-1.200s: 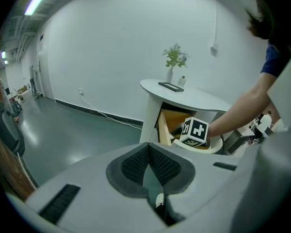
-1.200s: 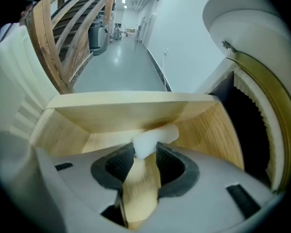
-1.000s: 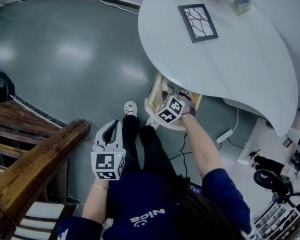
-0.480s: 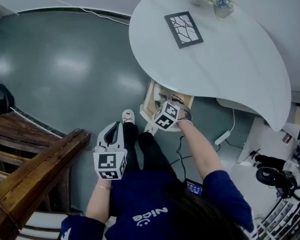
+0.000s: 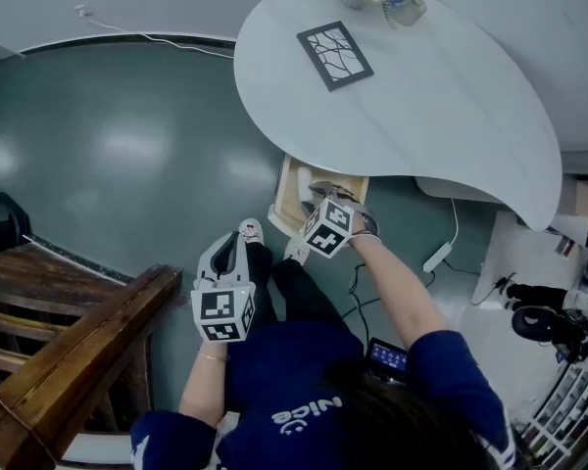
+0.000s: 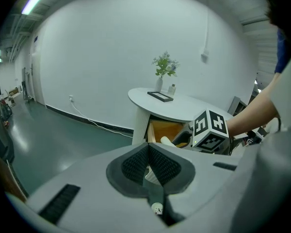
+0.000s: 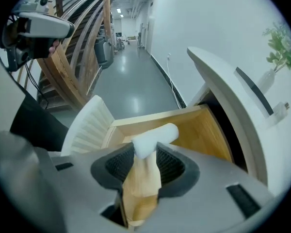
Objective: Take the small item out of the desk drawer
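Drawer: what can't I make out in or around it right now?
- Head view: drawer floor, covered by the right tongs and the tabletop.
- Right gripper view: the drawer's back, dark under the tabletop.
- Right gripper view: near end of the white item, sunk between the tongs; what it is, unclear.

Drawer (image 5: 292, 192) under desk (image 5: 441, 96); frame (image 5: 334, 55), perhaps vase (image 5: 404, 8), atop
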Available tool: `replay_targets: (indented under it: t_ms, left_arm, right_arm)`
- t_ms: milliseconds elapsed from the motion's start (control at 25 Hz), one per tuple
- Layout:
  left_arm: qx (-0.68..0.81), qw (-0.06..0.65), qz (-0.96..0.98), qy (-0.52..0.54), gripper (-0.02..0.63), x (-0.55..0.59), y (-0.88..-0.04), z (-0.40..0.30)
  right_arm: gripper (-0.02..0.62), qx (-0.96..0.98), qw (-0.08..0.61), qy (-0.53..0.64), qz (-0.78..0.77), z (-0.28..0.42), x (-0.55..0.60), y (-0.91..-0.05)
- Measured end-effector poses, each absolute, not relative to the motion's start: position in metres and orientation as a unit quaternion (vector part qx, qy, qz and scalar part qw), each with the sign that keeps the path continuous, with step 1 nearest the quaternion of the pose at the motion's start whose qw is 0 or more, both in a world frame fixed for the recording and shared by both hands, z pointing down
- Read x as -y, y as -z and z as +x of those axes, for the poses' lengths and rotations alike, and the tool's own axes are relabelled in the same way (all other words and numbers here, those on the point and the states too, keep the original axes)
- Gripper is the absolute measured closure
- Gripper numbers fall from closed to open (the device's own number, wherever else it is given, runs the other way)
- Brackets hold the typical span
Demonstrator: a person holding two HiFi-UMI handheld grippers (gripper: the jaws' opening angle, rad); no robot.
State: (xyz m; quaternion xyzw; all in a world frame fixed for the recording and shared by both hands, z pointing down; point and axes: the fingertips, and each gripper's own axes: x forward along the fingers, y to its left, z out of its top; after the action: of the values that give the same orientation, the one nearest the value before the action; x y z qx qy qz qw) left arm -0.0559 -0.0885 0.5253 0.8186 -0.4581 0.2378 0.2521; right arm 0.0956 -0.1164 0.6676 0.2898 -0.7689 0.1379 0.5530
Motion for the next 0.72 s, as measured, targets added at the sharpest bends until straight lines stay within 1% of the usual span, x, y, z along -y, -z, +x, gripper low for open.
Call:
replay_targets:
  t_ms: [360,720]
  left_arm:
    - [0.438,0.234,0.837,-0.23,0.601,0.093,-0.511,-0.045]
    - [0.416,0.217,0.855,-0.221,0.601,0.1,-0.493,-0.036]
  right_arm:
    - [0.442,0.775,0.527,-0.166,0.306,0.09,0.097,-0.634]
    - [0.442,0.77,0.468,-0.215,0.376,0.088,0.085,-0.604]
